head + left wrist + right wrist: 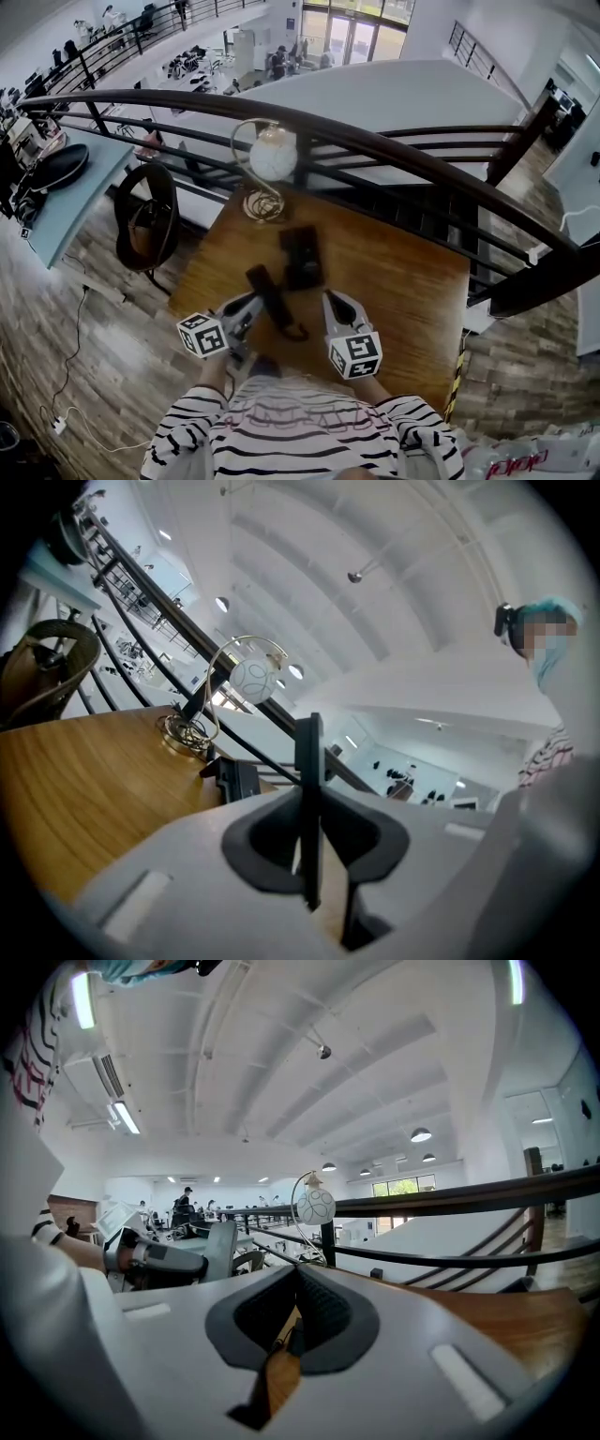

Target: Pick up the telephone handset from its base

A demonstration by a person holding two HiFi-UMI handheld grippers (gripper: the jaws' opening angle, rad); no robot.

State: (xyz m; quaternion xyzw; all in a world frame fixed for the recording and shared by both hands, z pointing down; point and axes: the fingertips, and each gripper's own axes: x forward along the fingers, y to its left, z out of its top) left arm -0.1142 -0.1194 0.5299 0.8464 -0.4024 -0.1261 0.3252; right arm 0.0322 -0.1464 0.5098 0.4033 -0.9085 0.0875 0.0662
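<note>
The black telephone handset (270, 292) hangs clear of its black base (302, 258), which sits on the wooden table (403, 281). My left gripper (253, 307) is shut on the handset; in the left gripper view the handset (309, 780) stands as a thin black edge between the closed jaws, with the base (236, 778) behind it. My right gripper (334, 300) is beside the handset on the right, apart from it. Its jaws (295, 1314) are shut with nothing between them.
A globe lamp (272, 155) on a coiled wire stand sits at the table's far edge, behind the base. A dark curved railing (394, 150) runs past the table's far side above a lower floor. A round chair (145, 220) stands left of the table.
</note>
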